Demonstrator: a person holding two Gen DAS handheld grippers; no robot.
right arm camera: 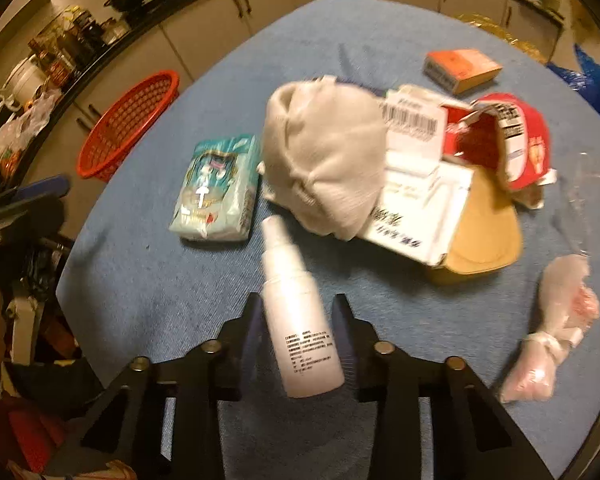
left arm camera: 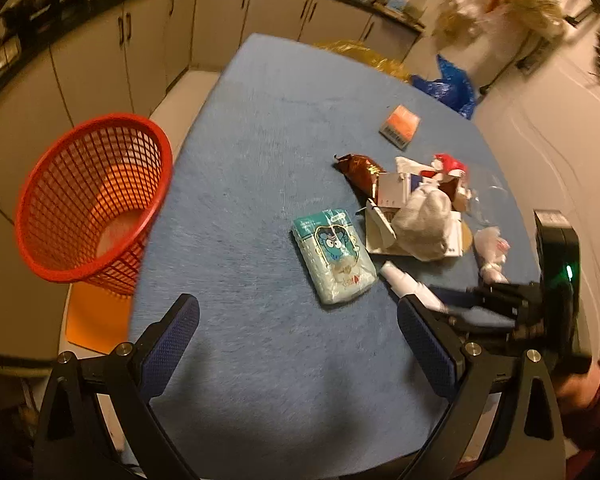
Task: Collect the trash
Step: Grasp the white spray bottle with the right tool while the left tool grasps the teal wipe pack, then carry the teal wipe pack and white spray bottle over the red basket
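Observation:
Trash lies on a blue table (left arm camera: pixel 260 140). In the right wrist view my right gripper (right arm camera: pixel 298 304) is shut on a white spray bottle (right arm camera: pixel 300 320), with a pad against each side of its body. The bottle (left arm camera: pixel 404 282) lies right of a teal tissue pack (left arm camera: pixel 334 256). Behind it is a heap: a crumpled grey-white wad (right arm camera: pixel 324 160), torn white cartons (right arm camera: pixel 416 192) and a red wrapper (right arm camera: pixel 512 140). My left gripper (left arm camera: pixel 298 320) hangs open over bare cloth near the front edge, with nothing between its fingers. A red mesh basket (left arm camera: pixel 96 196) stands off the table's left side.
An orange box (left arm camera: pixel 400 126) sits further back, a brown foil wrapper (left arm camera: pixel 360 170) lies by the heap, and a tied pinkish plastic bag (right arm camera: pixel 556 320) is on the right. Yellow and blue bags (left arm camera: pixel 448 84) lie beyond the far edge. Kitchen cabinets (left arm camera: pixel 148 52) run behind.

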